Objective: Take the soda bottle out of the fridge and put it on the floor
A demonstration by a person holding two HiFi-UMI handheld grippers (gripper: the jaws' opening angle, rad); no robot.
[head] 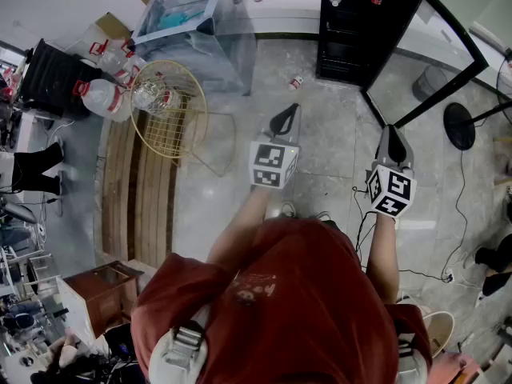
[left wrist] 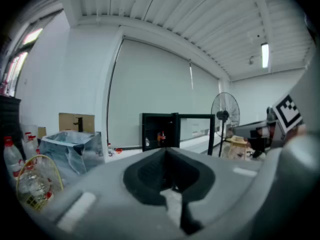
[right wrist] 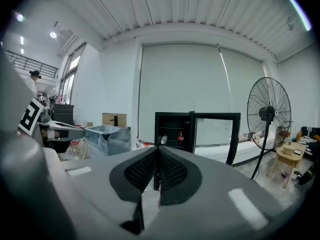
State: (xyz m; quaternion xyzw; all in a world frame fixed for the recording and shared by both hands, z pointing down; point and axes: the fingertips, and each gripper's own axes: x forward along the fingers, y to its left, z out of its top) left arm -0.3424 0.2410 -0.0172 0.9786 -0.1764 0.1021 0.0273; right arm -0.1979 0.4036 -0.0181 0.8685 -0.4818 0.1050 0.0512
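A grey floor (head: 328, 146) runs up to a black fridge (head: 346, 38) with its door swung open. The soda bottle (right wrist: 180, 137) stands upright on a shelf inside, near a clear bottle (right wrist: 163, 140) that lies tilted. The left gripper (head: 288, 117) and the right gripper (head: 392, 138) hang over the floor well short of the fridge, each with its fingers pressed together on nothing.

Head view looks steeply down; both gripper views face the distant fridge (right wrist: 172, 134)
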